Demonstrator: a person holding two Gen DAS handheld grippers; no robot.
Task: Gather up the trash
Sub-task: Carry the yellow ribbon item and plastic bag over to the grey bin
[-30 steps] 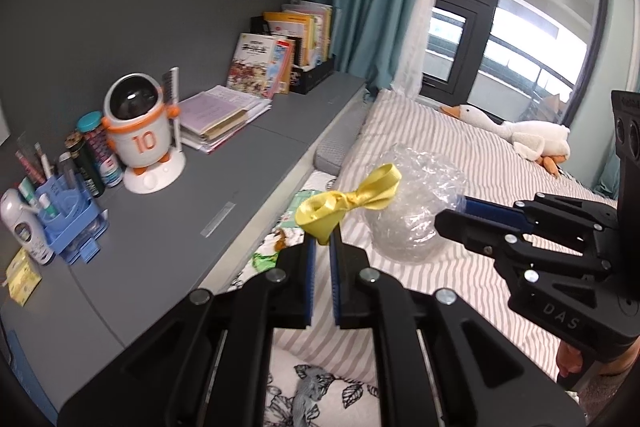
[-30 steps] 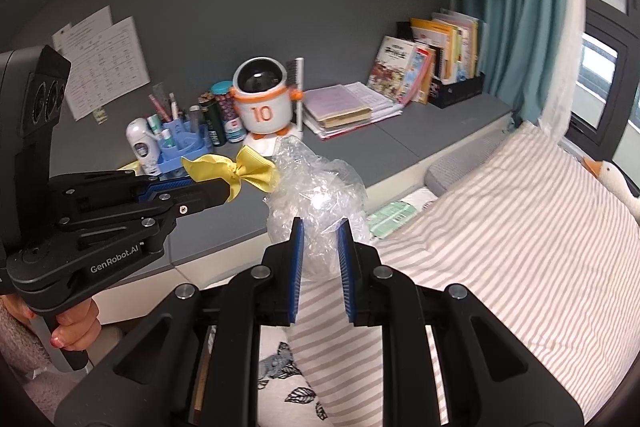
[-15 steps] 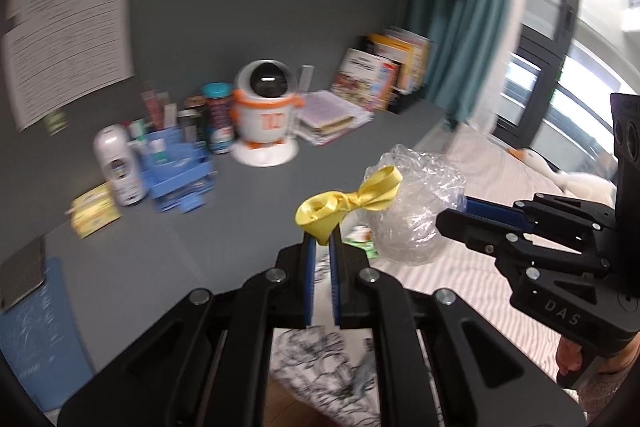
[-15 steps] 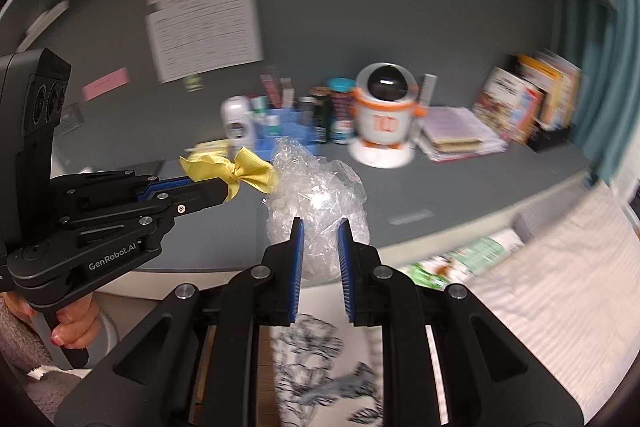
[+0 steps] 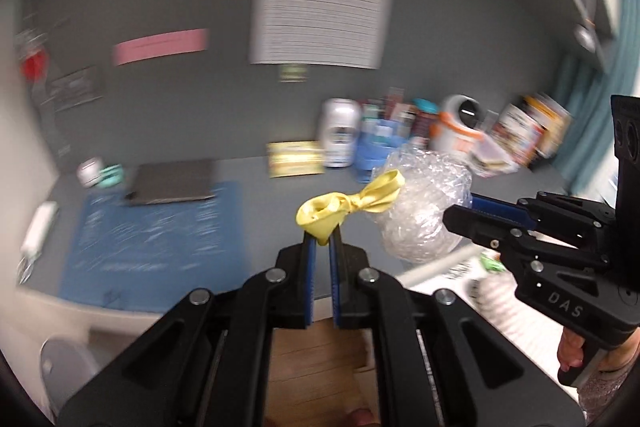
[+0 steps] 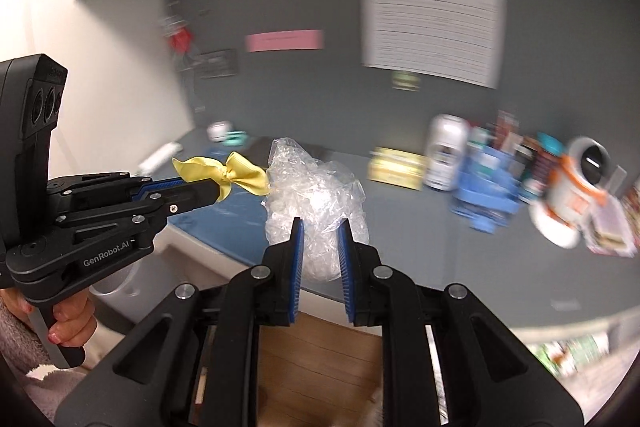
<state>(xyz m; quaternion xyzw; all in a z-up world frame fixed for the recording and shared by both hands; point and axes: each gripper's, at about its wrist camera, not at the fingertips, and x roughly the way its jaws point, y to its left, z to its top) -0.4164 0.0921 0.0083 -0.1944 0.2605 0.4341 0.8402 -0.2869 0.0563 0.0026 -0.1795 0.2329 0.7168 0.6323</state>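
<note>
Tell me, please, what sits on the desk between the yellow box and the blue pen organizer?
A white and silver bottle-like container stands between the yellow box and the blue pen organizer; the right wrist view shows it best, though blurred.

Both fisheye views were dim and evenly lit – the desk (image 5: 248,183) clutter smeared by motion blur (edges bowed, corners black).
</note>
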